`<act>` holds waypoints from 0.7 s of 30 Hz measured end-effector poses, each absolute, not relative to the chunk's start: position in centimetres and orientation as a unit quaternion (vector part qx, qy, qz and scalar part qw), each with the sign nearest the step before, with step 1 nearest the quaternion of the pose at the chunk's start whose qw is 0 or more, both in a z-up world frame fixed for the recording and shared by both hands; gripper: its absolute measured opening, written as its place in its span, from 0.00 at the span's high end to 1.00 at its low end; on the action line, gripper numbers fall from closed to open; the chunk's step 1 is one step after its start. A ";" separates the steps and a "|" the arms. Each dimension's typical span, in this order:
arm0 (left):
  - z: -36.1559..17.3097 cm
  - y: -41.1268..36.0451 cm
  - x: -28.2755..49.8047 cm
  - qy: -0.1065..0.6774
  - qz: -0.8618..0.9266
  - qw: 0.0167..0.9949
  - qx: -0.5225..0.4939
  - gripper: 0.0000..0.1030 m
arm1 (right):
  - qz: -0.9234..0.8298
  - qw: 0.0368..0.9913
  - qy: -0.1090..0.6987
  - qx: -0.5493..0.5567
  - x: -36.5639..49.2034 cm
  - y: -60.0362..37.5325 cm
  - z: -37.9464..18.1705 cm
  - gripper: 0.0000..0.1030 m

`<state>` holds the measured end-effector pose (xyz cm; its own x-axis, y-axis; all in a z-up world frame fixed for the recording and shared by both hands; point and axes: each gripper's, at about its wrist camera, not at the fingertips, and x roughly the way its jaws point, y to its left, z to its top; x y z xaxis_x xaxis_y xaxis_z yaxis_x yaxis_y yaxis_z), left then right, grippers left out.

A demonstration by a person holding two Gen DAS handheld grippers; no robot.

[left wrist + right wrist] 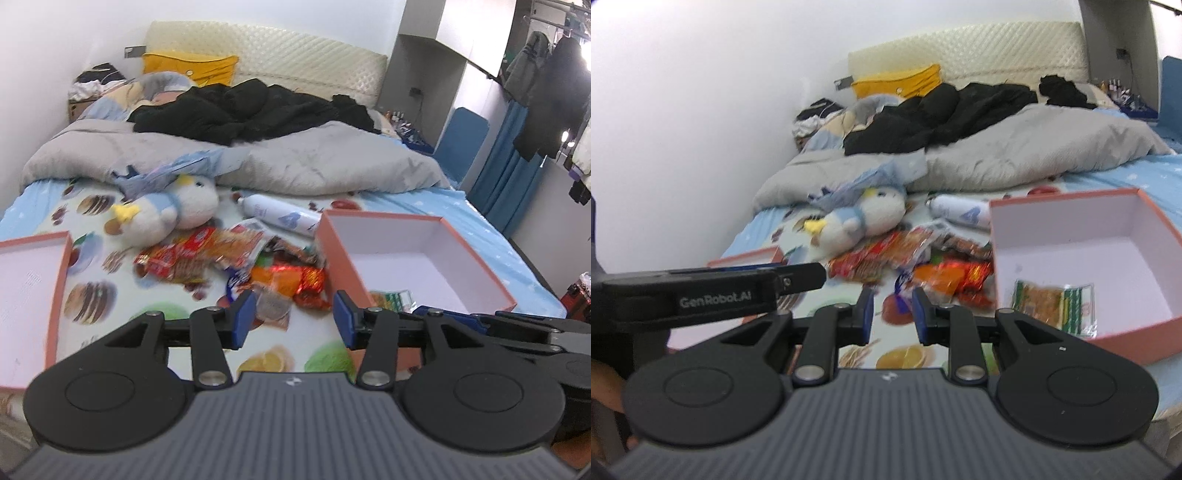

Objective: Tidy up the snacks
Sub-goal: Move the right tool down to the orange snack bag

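Lying under everything: a bed [424, 206] with a fruit-print sheet, a grey duvet [295, 158] and black clothes [251, 110] bunching toward the cream headboard [295, 51], white wall at the left, clothes hanging at the far right. Sitting mid-sheet: a snack pile [229, 258], touching a plush bird [166, 214] behind, with a white bottle [280, 214] just beside. Flanking the pile: a pink lid [59, 295] left, a pink box [1145, 325] right, holding one green-edged packet [1052, 302]. Hovering near the pile: left gripper [293, 317], jaws standing apart, gripping nothing; right gripper [893, 314], jaws standing narrowly apart, also gripping nothing.
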<state>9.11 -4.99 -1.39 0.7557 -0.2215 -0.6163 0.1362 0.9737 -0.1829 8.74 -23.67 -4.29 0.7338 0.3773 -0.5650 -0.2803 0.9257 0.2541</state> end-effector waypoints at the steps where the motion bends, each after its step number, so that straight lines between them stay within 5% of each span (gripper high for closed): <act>1: -1.7 -4.7 8.7 0.338 -0.090 0.935 -0.065 0.46 | 0.178 0.927 0.321 0.078 8.5 -23.4 -4.7 0.74; 21: -7.5 0.7 13.5 0.373 -0.090 0.923 -0.026 0.37 | 0.182 0.911 0.367 0.053 11.2 -19.8 -8.9 0.74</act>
